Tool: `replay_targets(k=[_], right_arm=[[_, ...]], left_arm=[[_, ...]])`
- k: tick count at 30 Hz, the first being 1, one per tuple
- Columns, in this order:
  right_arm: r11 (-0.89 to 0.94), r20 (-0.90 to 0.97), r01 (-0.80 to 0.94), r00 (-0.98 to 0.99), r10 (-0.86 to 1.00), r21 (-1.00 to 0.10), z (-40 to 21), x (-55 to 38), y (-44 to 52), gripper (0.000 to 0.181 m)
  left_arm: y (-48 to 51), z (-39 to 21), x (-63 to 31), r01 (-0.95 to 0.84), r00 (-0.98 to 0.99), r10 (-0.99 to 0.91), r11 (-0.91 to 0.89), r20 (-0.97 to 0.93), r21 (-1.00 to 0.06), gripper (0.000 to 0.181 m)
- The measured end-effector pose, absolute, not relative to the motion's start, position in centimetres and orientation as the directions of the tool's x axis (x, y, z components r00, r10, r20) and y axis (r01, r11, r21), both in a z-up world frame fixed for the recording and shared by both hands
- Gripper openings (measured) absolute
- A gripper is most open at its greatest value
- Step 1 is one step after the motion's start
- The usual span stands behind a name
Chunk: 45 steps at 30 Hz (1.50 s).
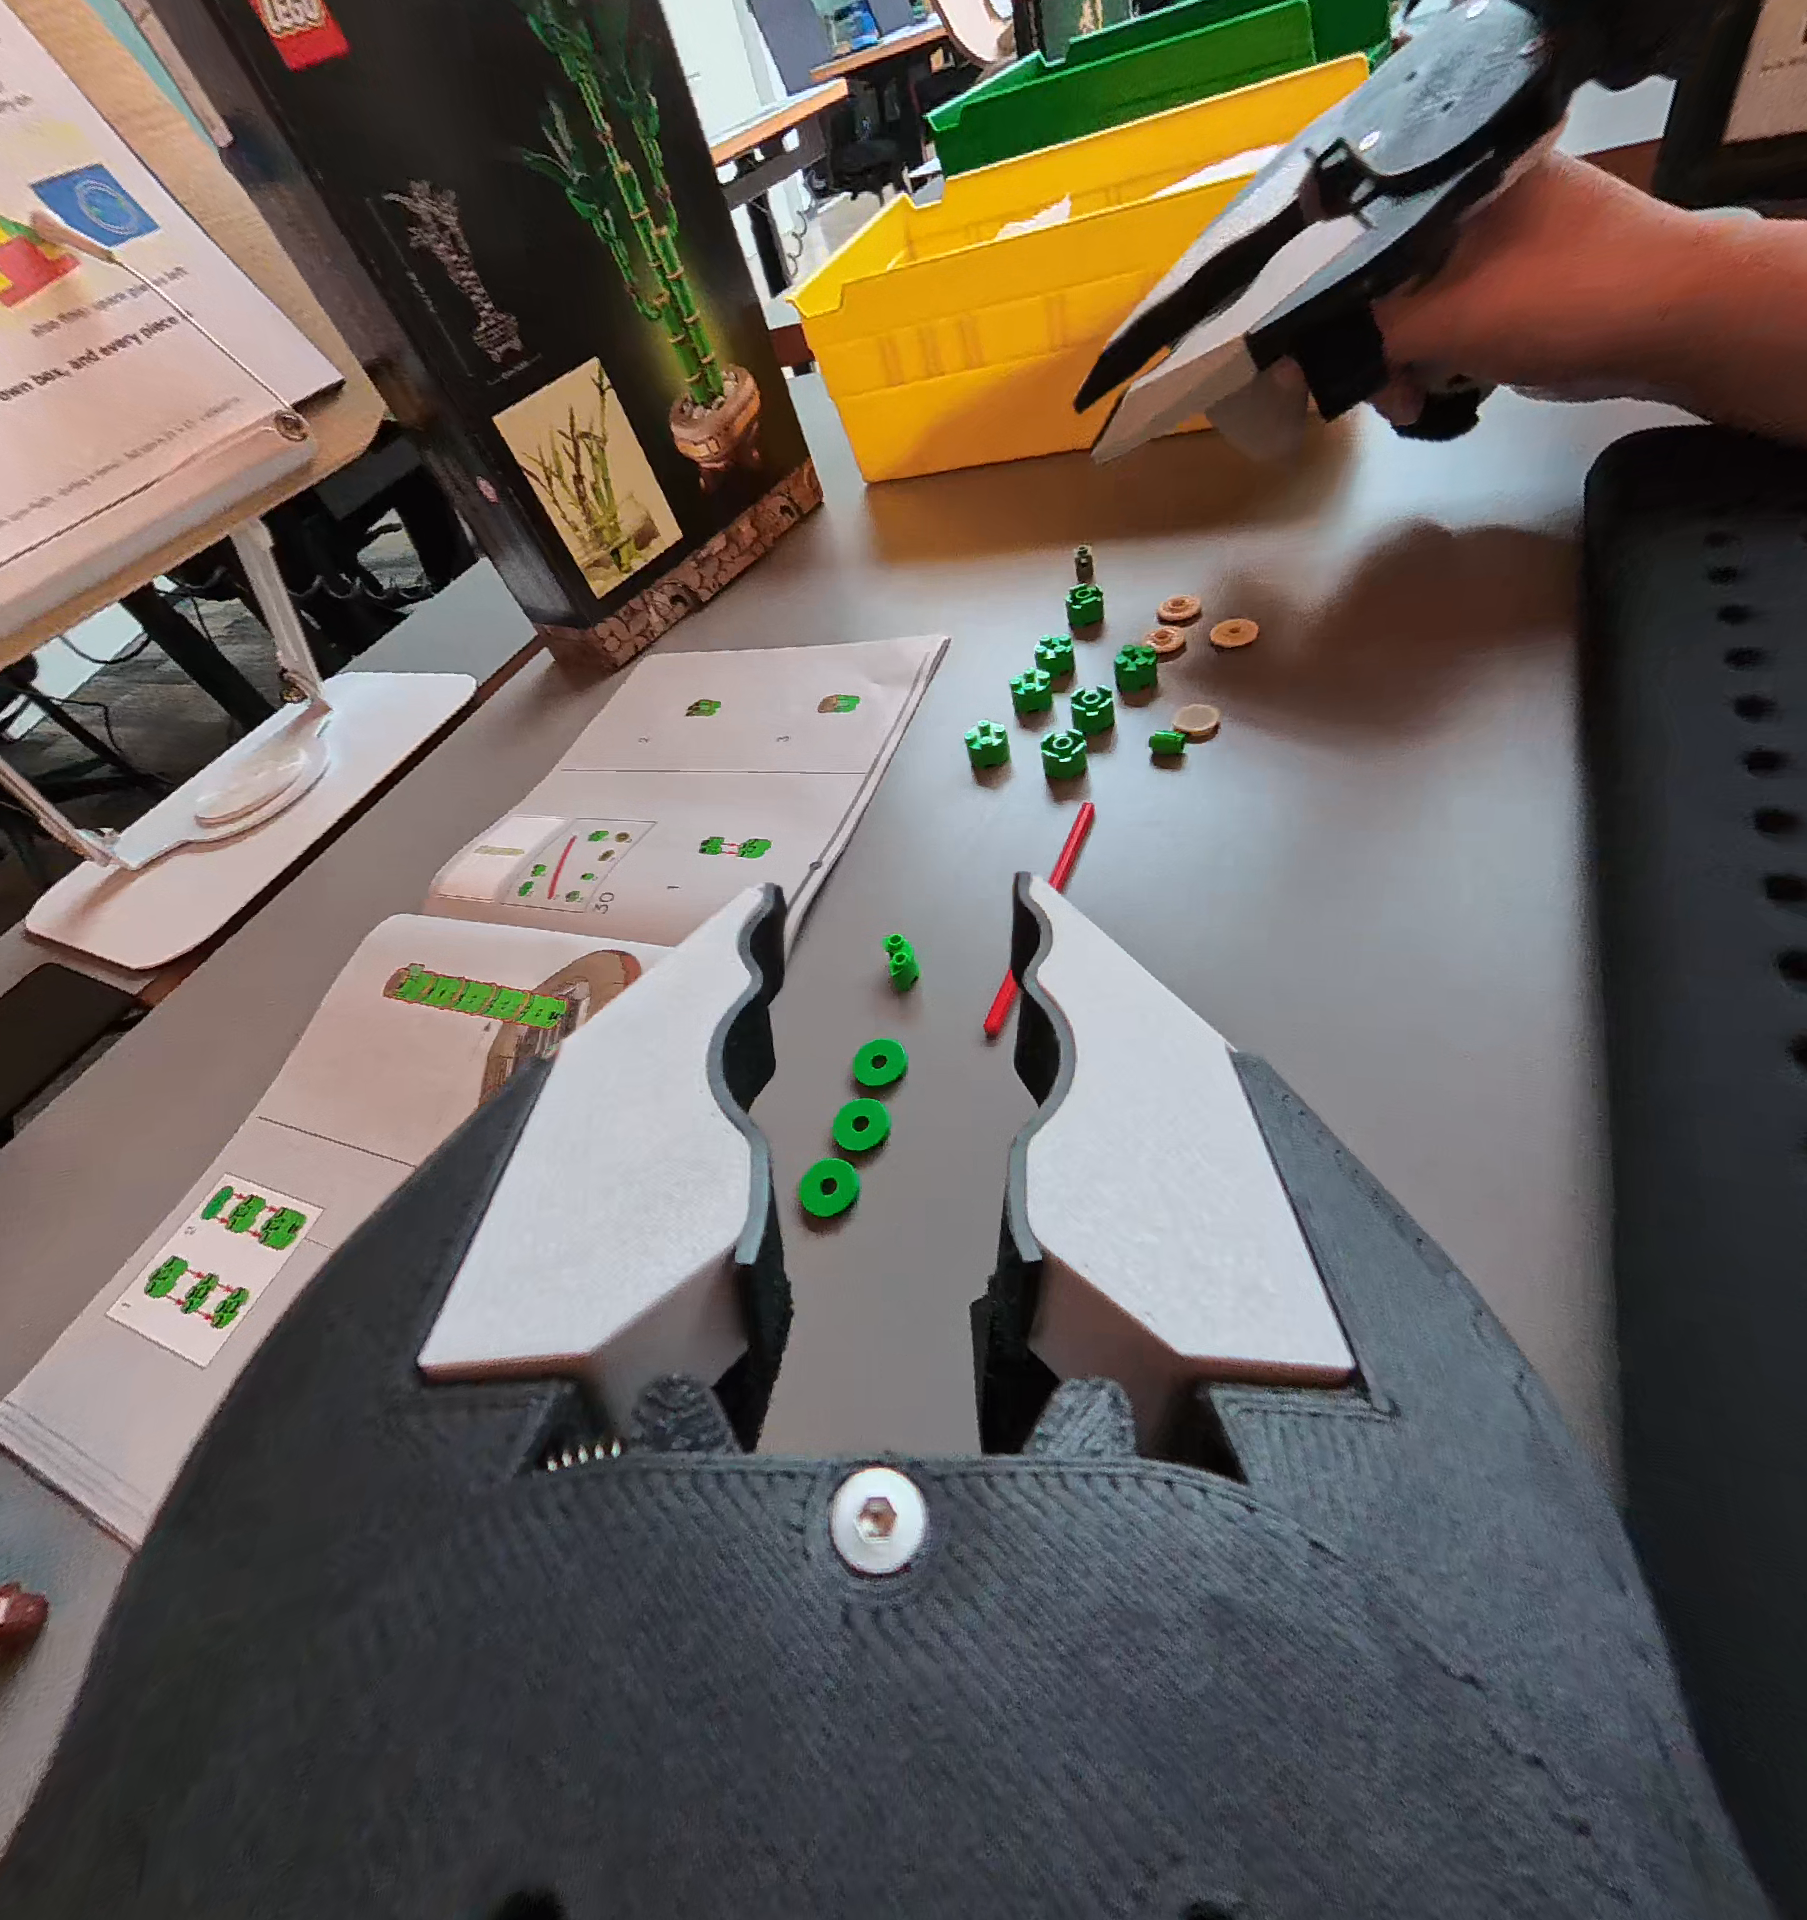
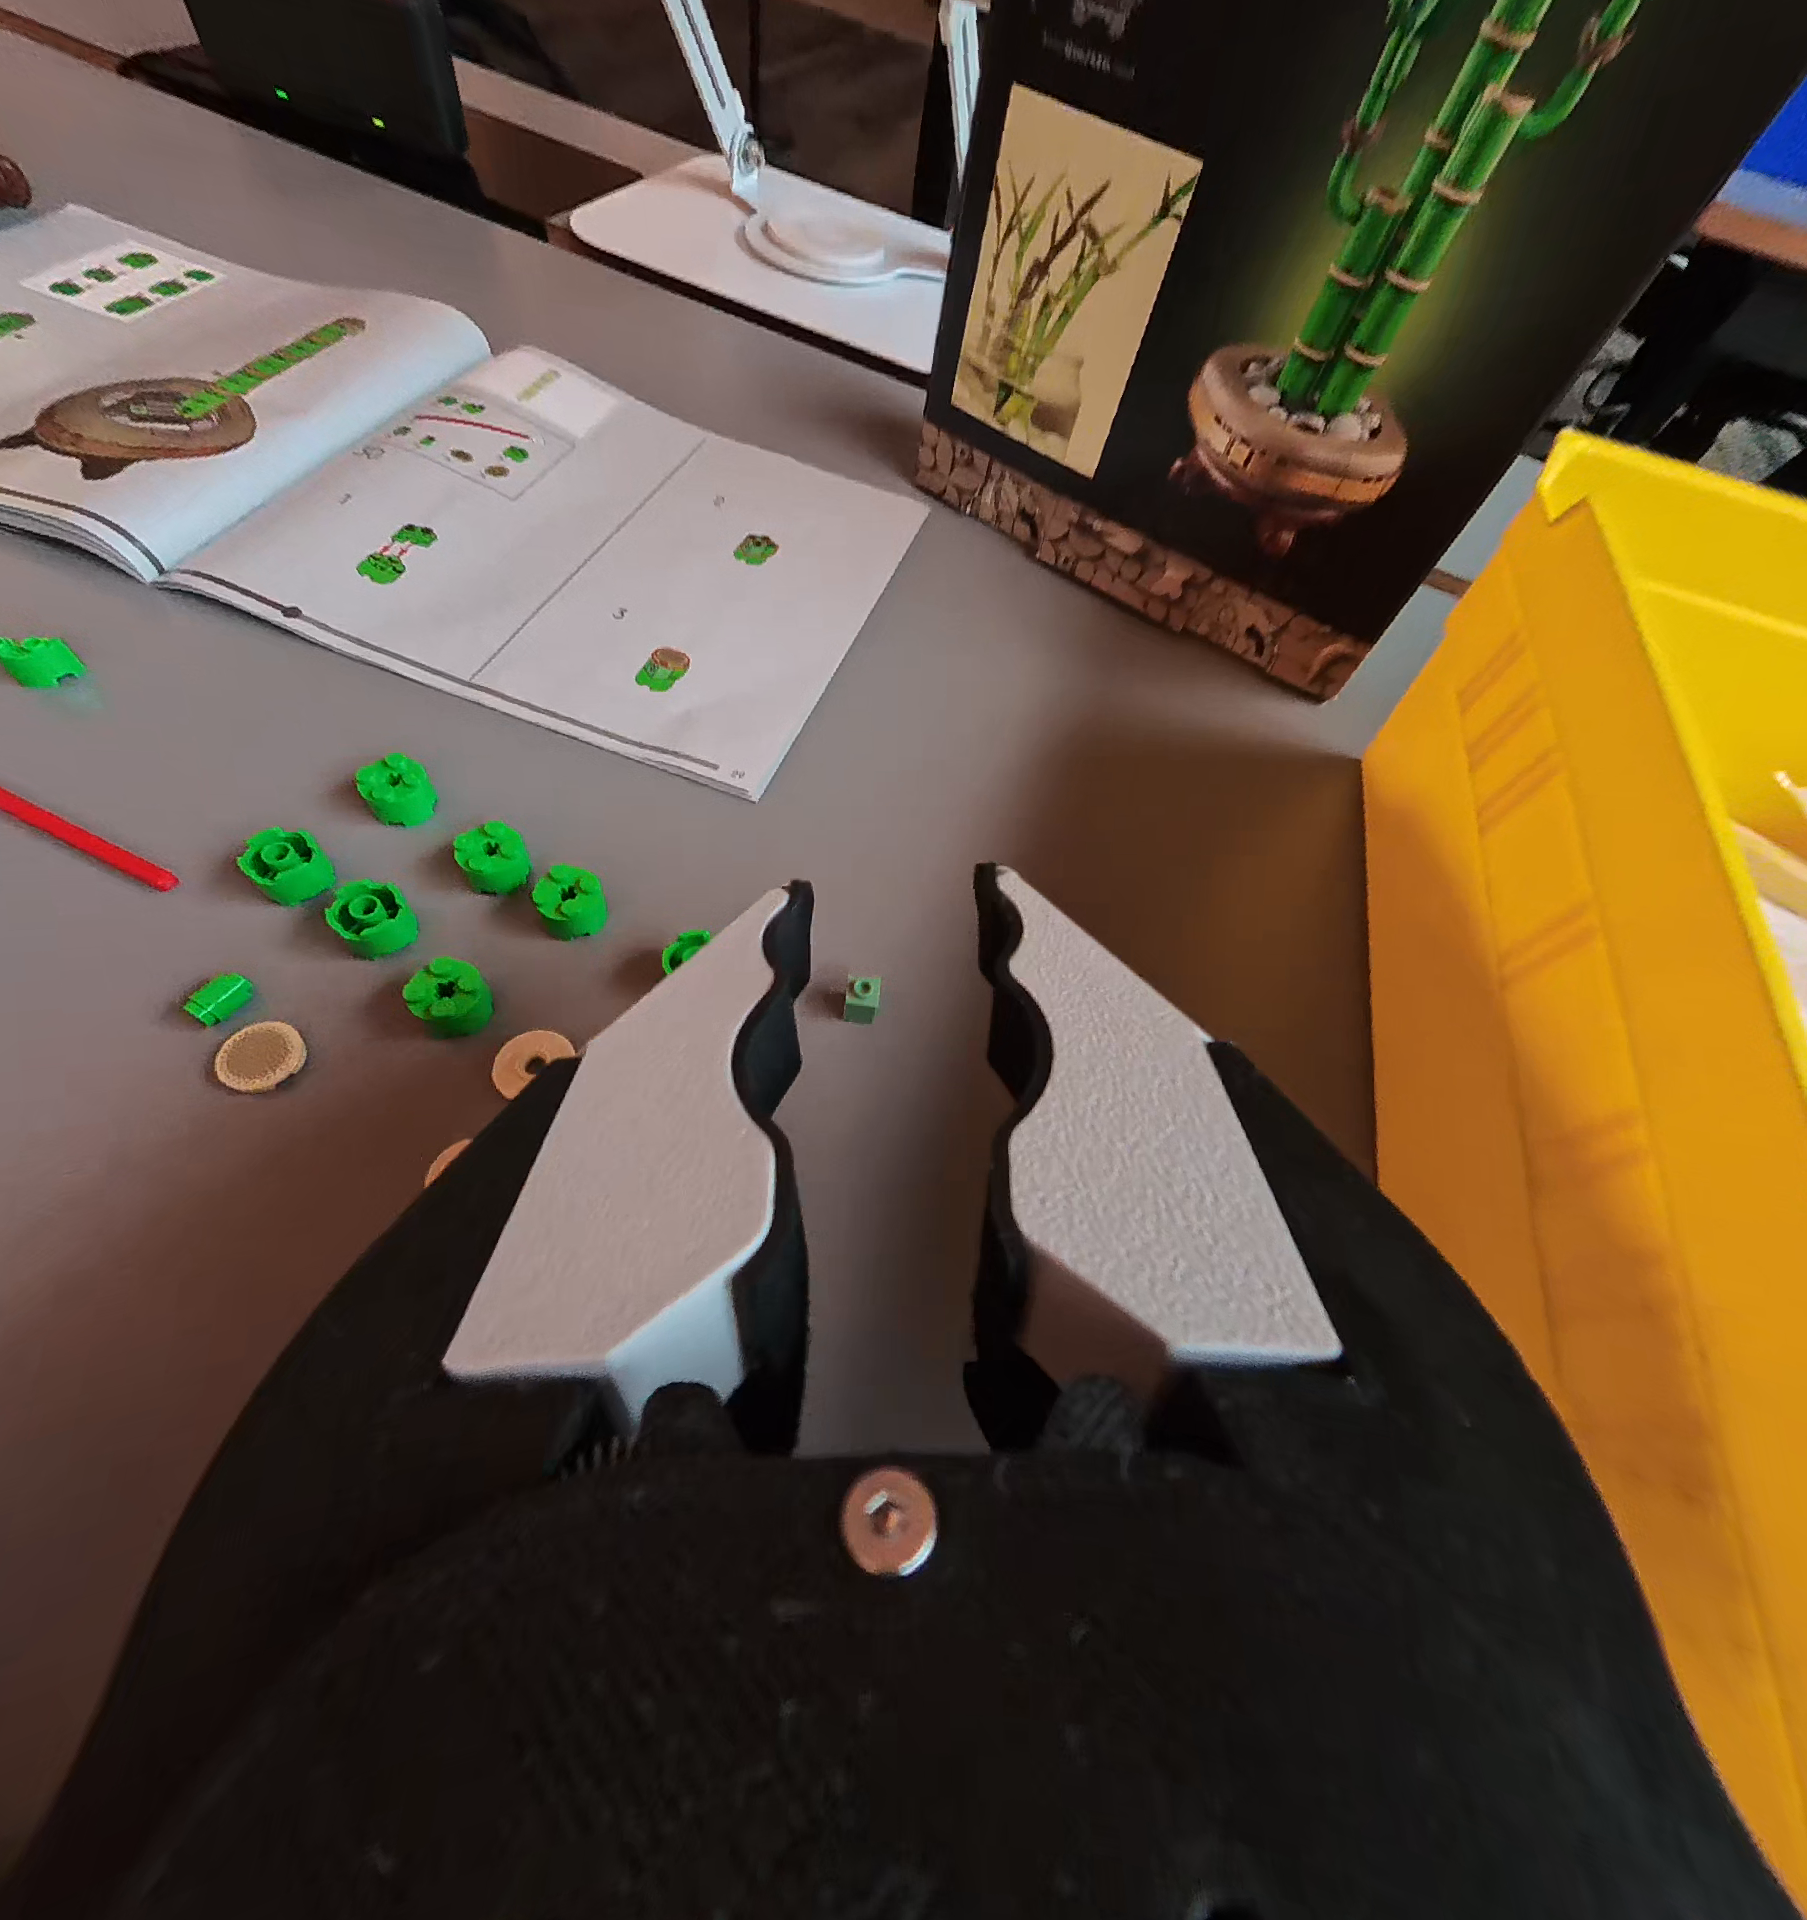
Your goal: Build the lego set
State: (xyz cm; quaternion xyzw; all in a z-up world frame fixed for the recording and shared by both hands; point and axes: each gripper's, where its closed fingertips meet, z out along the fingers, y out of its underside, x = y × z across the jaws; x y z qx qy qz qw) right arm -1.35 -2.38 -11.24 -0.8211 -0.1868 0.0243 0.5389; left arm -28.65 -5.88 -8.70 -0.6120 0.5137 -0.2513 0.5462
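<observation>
My left gripper (image 1: 894,899) is open and empty above the grey table. Three flat green round plates (image 1: 858,1124) lie between its fingers, with a small green piece (image 1: 900,961) ahead and a red rod (image 1: 1040,916) by its right finger. Several green round bricks (image 1: 1063,694) and tan discs (image 1: 1200,623) lie farther off. My right gripper (image 2: 891,883) is open and empty. A small dull-green cube (image 2: 861,998) lies on the table between its fingertips. The green round bricks (image 2: 431,894), tan discs (image 2: 260,1056) and red rod (image 2: 57,826) lie to its left. The right gripper also shows in the left wrist view (image 1: 1096,426), held by a hand.
An open instruction booklet (image 1: 670,790) (image 2: 442,520) lies left of the pieces. The set's box (image 1: 566,312) (image 2: 1294,312) stands behind. A yellow bin (image 1: 1024,281) (image 2: 1626,1039) is at the right, a green bin (image 1: 1138,73) behind it. A black perforated panel (image 1: 1740,935) is right. Spacing between my two grippers at the tips: around 30 cm. The black perforated panel (image 1: 1740,935) is about 15 cm from my left fingertips and 25 cm from my right.
</observation>
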Motion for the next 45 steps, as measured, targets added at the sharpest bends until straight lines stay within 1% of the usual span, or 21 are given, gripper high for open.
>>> replay_targets(k=[8, 12, 16, 20, 29, 37, 45], right_arm=[[-0.275, 0.206, 0.305, 0.919, 0.336, -0.912, -9.9, -2.1, -2.4, 0.031], [-0.25, 0.212, 0.305, 0.917, 0.339, -0.919, -9.5, -2.1, -2.5, 0.027], [-0.231, 0.197, 0.286, 0.919, 0.341, -0.93, -9.1, -1.9, -2.7, 0.025], [-0.225, 0.178, 0.264, 0.923, 0.341, -0.938, -8.9, -1.7, -2.7, 0.023], [-0.169, 0.17, 0.237, 0.926, 0.336, -0.957, -7.5, -1.6, -3.1, 0.015], [-0.149, 0.174, 0.234, 0.926, 0.335, -0.961, -7.1, -1.4, -3.2, 0.015], [-0.145, 0.148, 0.214, 0.918, 0.368, -0.966, -7.0, -1.9, -3.3, 0.015]], left_arm=[[-4.7, -7.9, -29.5, -0.326, 0.403, -0.881, 0.113, -0.246, -0.939, 0.041], [-3.2, -6.5, -31.0, -0.283, 0.495, -0.832, 0.117, -0.25, -0.952, 0.037], [-1.0, -4.5, -33.6, -0.204, 0.637, -0.738, 0.118, -0.224, -0.972, 0.045], [0.1, -3.3, -35.5, -0.159, 0.71, -0.673, 0.137, -0.21, -0.978, 0.048], [0.1, -2.9, -35.7, -0.153, 0.726, -0.652, 0.159, -0.22, -0.975, 0.05], [0.8, -2.6, -36.8, -0.123, 0.759, -0.624, 0.146, -0.187, -0.982, 0.051], [1.2, -3.1, -36.9, -0.145, 0.767, -0.61, 0.139, -0.2, -0.98, 0.049]])
